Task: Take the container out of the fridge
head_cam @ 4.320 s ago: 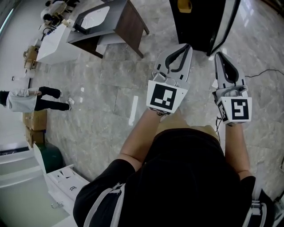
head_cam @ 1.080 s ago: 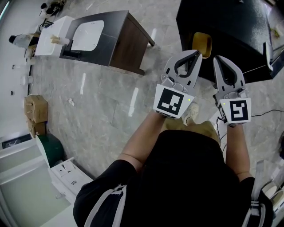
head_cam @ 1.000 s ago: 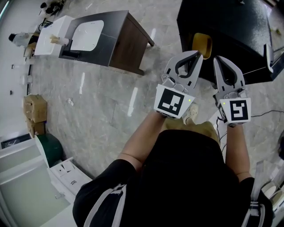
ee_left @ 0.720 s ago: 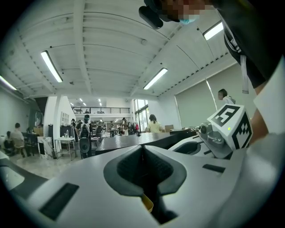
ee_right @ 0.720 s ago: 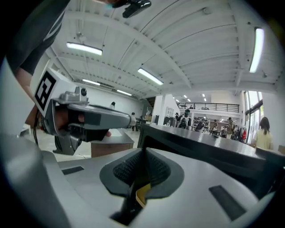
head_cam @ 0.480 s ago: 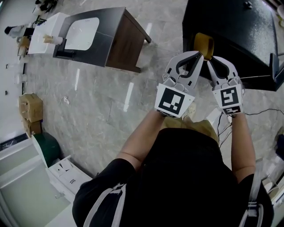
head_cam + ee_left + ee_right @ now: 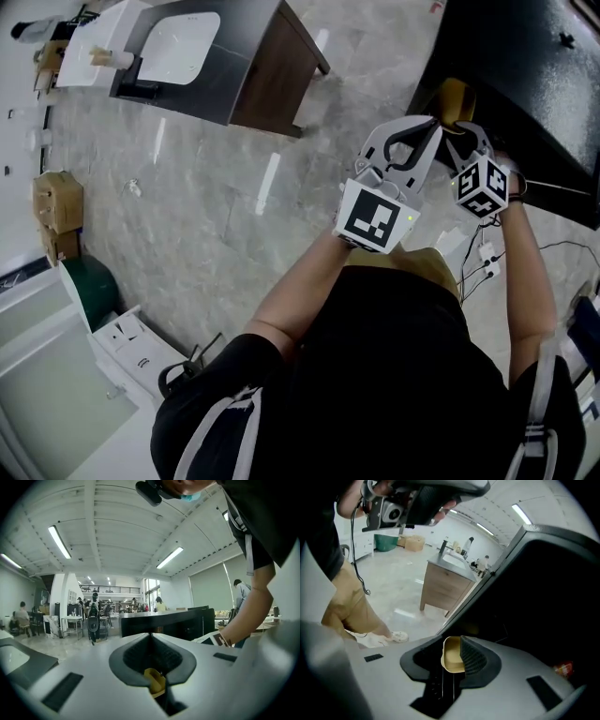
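Observation:
The fridge (image 7: 525, 84) is a black cabinet at the top right of the head view, and no container shows. A tan handle (image 7: 454, 97) sits at its near edge. My right gripper (image 7: 461, 131) has rolled onto its side at that handle. In the right gripper view the tan handle (image 7: 451, 657) lies between the pads, with the gripper (image 7: 458, 644) shut on it and the dark fridge (image 7: 553, 611) filling the right. My left gripper (image 7: 429, 124) hangs just left of the handle, shut and empty. The left gripper view has its tips (image 7: 150, 637) meeting.
A wooden vanity with a white sink (image 7: 225, 56) stands at the upper left across the marble floor. Cardboard boxes (image 7: 56, 202), a green bin (image 7: 89, 291) and a white unit (image 7: 131, 347) line the left side. Cables (image 7: 562, 253) trail on the floor at right.
The right gripper moved up to the tan handle, rolled sideways and closed on it. The left gripper stayed shut and drifted slightly right. The fridge came closer in view.

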A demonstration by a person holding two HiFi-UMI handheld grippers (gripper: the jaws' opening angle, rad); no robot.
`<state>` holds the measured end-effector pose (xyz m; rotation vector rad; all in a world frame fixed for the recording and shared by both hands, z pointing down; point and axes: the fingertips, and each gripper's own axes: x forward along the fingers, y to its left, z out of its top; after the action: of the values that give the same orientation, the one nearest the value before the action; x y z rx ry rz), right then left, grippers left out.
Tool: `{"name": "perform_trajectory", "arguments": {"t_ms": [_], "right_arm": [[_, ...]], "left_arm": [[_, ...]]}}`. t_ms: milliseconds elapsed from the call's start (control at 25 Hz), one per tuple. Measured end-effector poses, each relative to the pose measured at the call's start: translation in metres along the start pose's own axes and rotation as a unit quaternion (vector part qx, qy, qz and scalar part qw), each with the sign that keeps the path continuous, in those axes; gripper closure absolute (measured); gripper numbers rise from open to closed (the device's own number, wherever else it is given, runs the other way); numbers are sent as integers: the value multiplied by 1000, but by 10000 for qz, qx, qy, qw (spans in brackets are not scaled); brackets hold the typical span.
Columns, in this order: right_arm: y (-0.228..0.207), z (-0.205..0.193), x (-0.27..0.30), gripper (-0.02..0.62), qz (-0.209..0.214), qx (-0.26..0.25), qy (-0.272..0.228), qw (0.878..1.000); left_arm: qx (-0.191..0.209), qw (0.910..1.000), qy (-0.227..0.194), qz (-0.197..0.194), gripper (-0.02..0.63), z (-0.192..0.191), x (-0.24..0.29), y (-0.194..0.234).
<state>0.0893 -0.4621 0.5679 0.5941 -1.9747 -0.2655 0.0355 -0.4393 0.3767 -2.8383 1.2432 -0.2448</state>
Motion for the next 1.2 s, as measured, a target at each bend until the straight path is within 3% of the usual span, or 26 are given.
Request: {"name": "perform_trajectory", "arguments": {"t_ms": [360, 680, 880, 960, 1200], "right_arm": [[11, -28, 84, 468, 785, -247, 657, 9944], [30, -58, 133, 469, 1509, -168, 1320, 9796], [38, -69, 155, 469, 1559, -225, 1663, 9734], [40, -69, 159, 556, 1609, -61, 1737, 9715], [31, -66, 156, 558, 1566, 117, 1682, 9732]], "left_arm": [[-41, 9998, 169, 122, 581, -23, -6, 38], [-270, 9984, 349, 347, 581, -40, -17, 75], [-293, 9980, 386, 401, 581, -50, -24, 88], [-306, 9980, 387, 395, 581, -54, -26, 91], [-442, 9980, 360, 271, 581, -53, -22, 89]]}}
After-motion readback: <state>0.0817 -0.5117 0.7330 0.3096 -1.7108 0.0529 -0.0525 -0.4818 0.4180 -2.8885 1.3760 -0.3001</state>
